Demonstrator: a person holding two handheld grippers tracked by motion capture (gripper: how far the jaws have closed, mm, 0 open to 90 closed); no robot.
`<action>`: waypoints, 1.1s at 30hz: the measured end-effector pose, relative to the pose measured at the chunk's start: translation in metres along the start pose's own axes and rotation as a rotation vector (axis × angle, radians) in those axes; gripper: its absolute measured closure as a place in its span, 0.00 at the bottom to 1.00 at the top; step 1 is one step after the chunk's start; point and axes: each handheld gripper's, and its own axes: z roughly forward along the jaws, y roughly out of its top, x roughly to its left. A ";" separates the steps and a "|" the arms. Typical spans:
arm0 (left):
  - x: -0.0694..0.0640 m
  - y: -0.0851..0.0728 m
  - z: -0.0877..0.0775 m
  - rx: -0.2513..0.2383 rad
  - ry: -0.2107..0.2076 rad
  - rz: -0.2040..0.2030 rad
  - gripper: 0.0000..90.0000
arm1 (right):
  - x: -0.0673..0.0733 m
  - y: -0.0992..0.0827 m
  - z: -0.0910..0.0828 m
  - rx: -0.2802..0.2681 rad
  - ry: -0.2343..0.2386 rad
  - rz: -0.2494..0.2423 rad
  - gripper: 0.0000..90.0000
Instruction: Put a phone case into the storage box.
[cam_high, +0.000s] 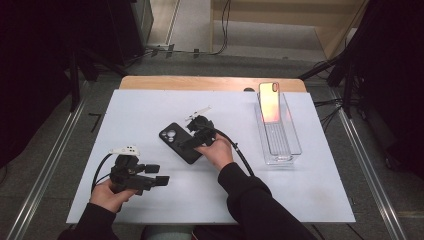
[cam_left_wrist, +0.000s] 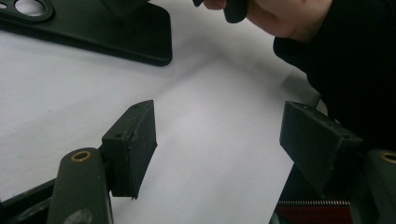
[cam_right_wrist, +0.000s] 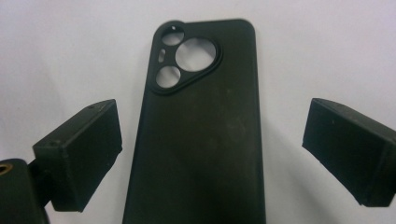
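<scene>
Your right claw (cam_right_wrist: 212, 154) hangs released over the black phone case (cam_right_wrist: 201, 135) lying flat mid-worktop, its long axis running straight between the jaws, camera cutout away from you, while your left claw (cam_high: 152, 181), also released, waits near the front-left corner.

The high view was evenly lit over the white table (cam_high: 150, 107), while the room around it fell into near black. A warm orange glare sat on the phone (cam_high: 269, 102) standing in the clear tray (cam_high: 280, 145). Both gripper views were soft: the black phone case (cam_right_wrist: 201, 140) looked slightly blurred, its surface showing faint smudges, and the nearest tongs were out of focus. Soft grey shadows spread over the white surface in the left gripper view.
</scene>
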 end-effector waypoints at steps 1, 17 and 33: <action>0.000 0.000 0.000 0.001 0.001 0.000 0.30 | 0.000 -0.002 0.001 0.004 0.000 0.003 0.03; 0.000 0.000 0.000 0.001 0.002 0.001 0.30 | 0.005 -0.014 0.015 0.045 -0.011 -0.053 0.05; 0.000 0.000 0.000 0.000 0.003 0.001 0.30 | 0.016 -0.019 0.019 0.057 -0.078 -0.122 0.05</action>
